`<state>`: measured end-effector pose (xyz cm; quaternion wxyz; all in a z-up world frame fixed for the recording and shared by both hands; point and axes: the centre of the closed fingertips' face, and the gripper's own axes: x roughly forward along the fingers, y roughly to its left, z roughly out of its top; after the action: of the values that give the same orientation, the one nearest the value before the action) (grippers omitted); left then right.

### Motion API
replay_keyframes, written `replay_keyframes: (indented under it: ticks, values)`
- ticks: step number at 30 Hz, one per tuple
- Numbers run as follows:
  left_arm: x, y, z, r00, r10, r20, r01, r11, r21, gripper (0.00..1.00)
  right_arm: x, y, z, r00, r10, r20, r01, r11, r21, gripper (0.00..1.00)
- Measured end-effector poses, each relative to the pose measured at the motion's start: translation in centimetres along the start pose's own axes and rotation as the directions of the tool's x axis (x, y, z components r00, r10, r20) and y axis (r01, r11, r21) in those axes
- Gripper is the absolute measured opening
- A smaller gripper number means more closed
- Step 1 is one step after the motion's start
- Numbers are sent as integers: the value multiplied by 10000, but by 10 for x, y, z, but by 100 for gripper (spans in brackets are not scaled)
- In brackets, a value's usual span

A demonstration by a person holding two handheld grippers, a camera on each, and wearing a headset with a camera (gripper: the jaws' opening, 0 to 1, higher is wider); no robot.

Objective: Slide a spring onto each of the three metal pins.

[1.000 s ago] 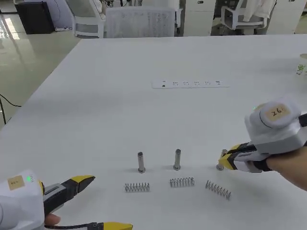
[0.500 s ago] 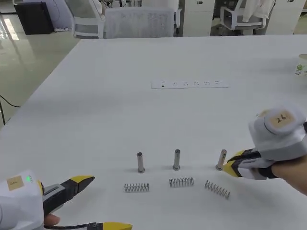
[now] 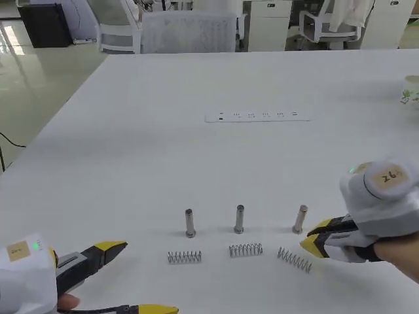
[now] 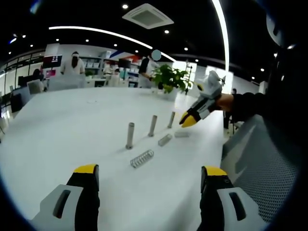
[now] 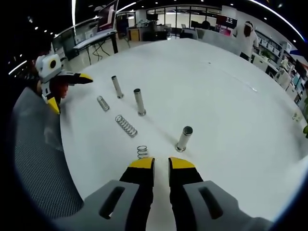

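Note:
Three metal pins stand upright in a row on the white table: left pin [image 3: 190,223], middle pin [image 3: 239,219], right pin [image 3: 300,219]. A spring lies flat in front of each: left spring [image 3: 184,257], middle spring [image 3: 245,249], right spring [image 3: 294,260]. My right gripper [image 3: 309,243] hovers just right of the right spring, its jaws shut with nothing between them. In the right gripper view that spring [image 5: 142,151] lies just ahead of the gripper [image 5: 161,163], and the nearest pin [image 5: 184,138] is slightly right. My left gripper [image 4: 150,173] is open, low at the front left, well short of the springs.
A white power strip [image 3: 256,116] lies farther back on the table [image 3: 131,150]. Office chairs [image 3: 190,29] stand beyond the far edge. A small object [image 3: 411,91] sits at the table's right edge. A potted plant [image 4: 168,79] and people stand in the background.
My right gripper has drawn back from beside the right pin, toward me and lower, to the right spring's end. The left gripper, pins and springs have stayed put.

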<state>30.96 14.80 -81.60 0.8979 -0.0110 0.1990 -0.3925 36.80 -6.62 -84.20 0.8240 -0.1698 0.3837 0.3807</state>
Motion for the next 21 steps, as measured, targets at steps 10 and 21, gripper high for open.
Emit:
replay_keyframes:
  ticks: [10, 21]
  values:
    - [0, -1, -1, 10000, -11, -42, 12, 10000, 34, 84, 1, 14, -5, 9990, 378, -218, -384, 9989, -256, 9]
    - [0, -2, 0, 10000, 18, -35, -18, 10000, 12, 84, 7, 21, -18, 9952, 635, -745, -666, 9970, -394, 9]
